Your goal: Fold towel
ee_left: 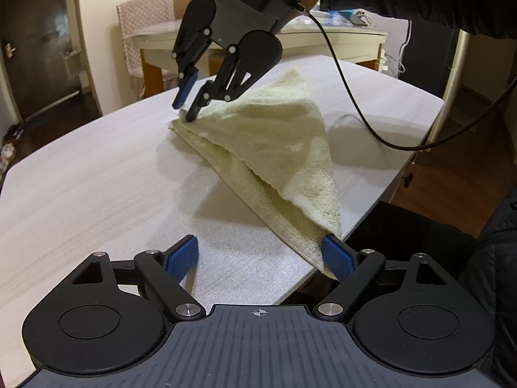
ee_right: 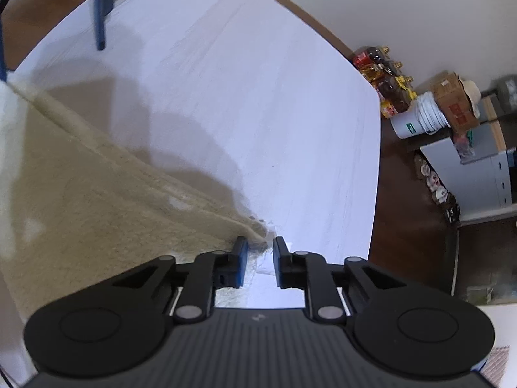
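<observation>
Left wrist view shows the pale towel (ee_left: 274, 148) on the table (ee_left: 97, 168), the left gripper (ee_left: 260, 257) spread wide, one pad touching its corner. At 11 o'clock the right gripper (ee_left: 185, 110), slightly parted, straddles another corner. Only the right wrist view shows a bucket (ee_right: 416, 116); its label is unreadable.

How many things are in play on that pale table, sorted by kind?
Towel: 1
Grippers: 2, the left gripper and the right gripper
Table: 1
Total: 4
</observation>
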Demonstrator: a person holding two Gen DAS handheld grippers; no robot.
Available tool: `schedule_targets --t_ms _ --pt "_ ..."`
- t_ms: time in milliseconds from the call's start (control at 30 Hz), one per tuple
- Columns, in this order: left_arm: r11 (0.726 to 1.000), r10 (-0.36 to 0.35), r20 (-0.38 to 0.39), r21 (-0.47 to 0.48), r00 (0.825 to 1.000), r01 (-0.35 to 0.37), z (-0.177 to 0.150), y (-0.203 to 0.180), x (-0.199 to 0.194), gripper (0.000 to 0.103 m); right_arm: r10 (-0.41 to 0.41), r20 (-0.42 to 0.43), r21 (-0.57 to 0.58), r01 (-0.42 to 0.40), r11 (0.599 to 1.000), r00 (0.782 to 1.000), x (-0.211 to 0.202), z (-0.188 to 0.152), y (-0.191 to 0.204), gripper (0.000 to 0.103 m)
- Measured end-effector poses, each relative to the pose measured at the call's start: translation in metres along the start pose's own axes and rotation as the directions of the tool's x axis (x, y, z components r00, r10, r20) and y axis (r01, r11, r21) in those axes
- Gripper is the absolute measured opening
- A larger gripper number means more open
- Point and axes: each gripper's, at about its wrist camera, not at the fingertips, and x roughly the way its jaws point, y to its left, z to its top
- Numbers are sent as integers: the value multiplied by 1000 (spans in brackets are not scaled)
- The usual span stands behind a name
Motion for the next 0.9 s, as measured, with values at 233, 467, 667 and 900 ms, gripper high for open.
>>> schedule_targets --t_ms 233,467,667,900 --pt "1000 23 -5 2 1000 -23 0 1 0 91 -25 10 49 25 998 1000 -12 -1 -4 25" --pt "996 84 28 10 996 -84 5 -2 -16 92 -112 1 135 111 985 994 -49 -2 8 32" --pt "989 143 35 31 989 -145 9 5 -32 93 -176 21 316 161 935 984 -98 0 38 49" --pt "988 152 39 33 988 -153 22 30 -31 93 -174 132 486 90 869 976 -137 17 102 49"
